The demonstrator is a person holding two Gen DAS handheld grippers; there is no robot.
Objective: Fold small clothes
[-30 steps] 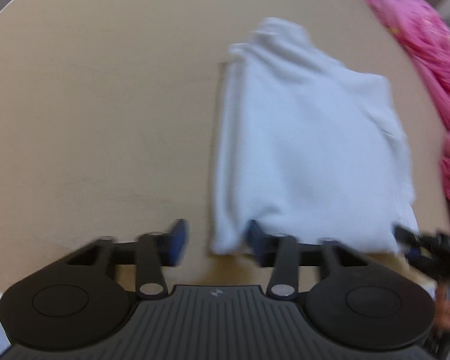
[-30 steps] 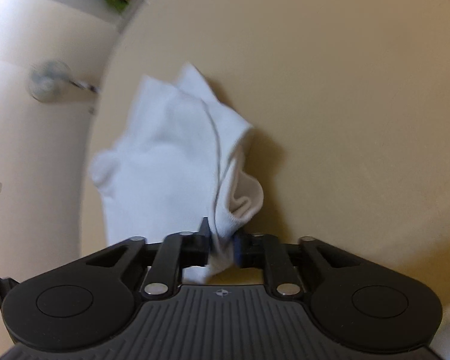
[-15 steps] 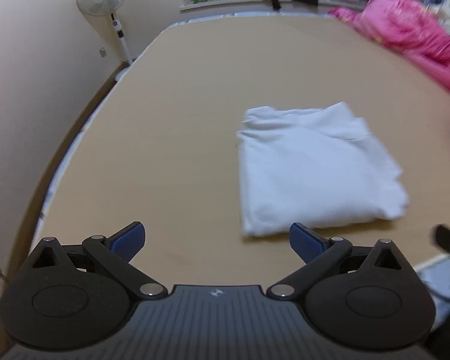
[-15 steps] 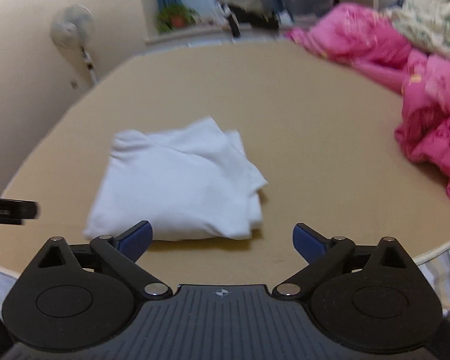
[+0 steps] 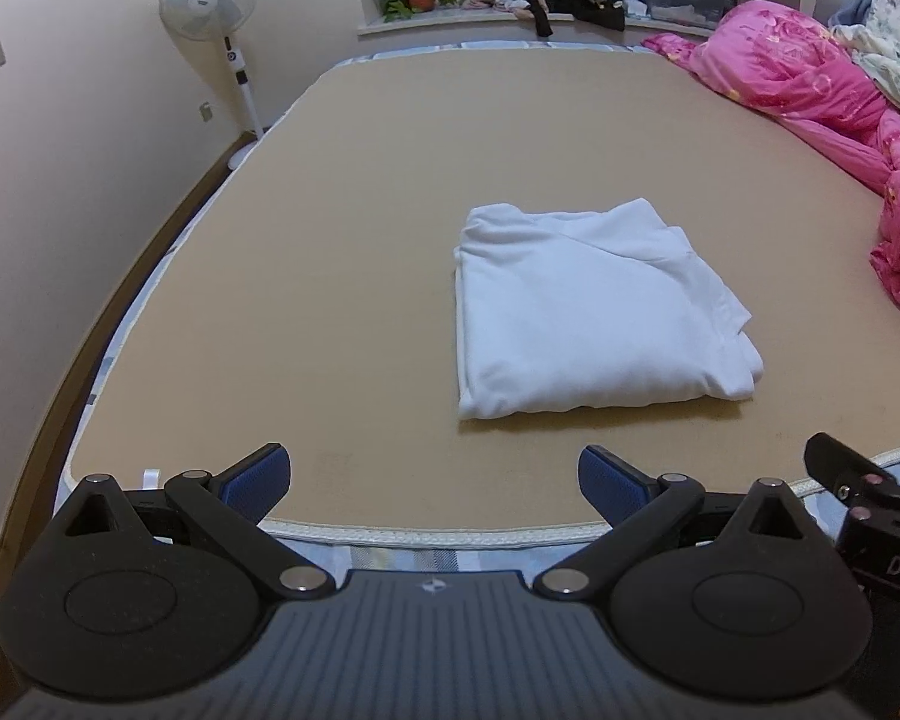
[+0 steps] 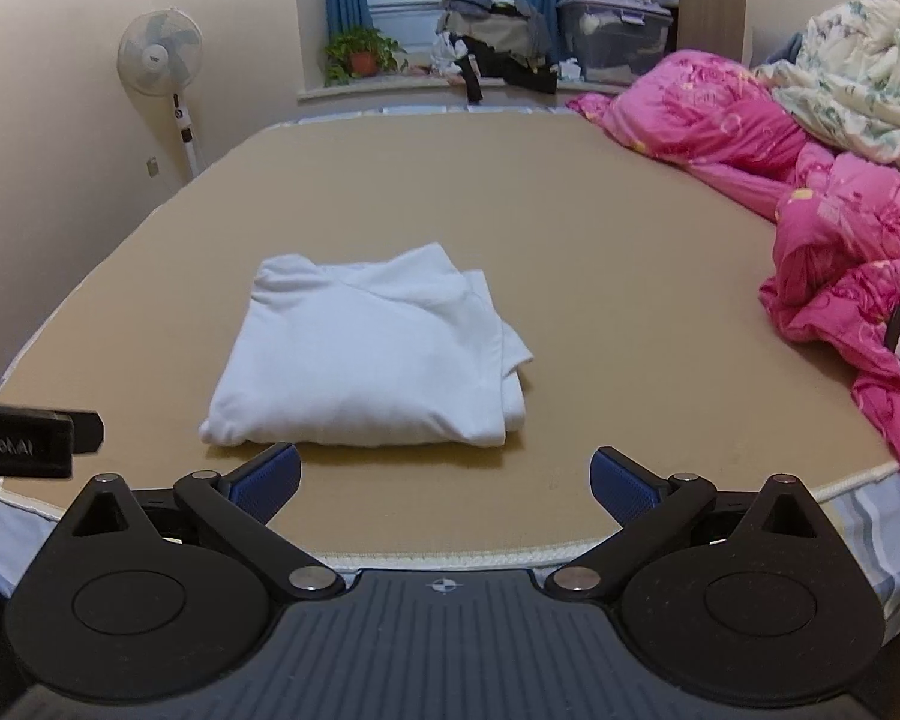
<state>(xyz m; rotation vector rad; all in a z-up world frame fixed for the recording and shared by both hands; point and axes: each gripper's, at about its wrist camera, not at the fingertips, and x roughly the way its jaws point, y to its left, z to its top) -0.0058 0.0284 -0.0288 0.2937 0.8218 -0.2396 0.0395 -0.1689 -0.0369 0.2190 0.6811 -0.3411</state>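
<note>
A white garment (image 5: 594,318) lies folded into a flat rectangle on the tan bed surface (image 5: 342,300); it also shows in the right wrist view (image 6: 372,360). My left gripper (image 5: 432,483) is open and empty, held back near the bed's front edge, apart from the garment. My right gripper (image 6: 444,483) is open and empty, just in front of the garment's near edge. The right gripper's body shows at the right edge of the left wrist view (image 5: 870,498), and the left gripper's body at the left edge of the right wrist view (image 6: 24,438).
A pink quilt (image 6: 846,240) is heaped along the bed's right side, also in the left wrist view (image 5: 810,84). A standing fan (image 5: 207,0) is by the left wall. A windowsill with a plant (image 6: 360,54) and clutter lies beyond the bed.
The right gripper let go of the garment's edge and opened. Both grippers opened wide and pulled back toward the bed's front edge. The garment now lies flat and folded.
</note>
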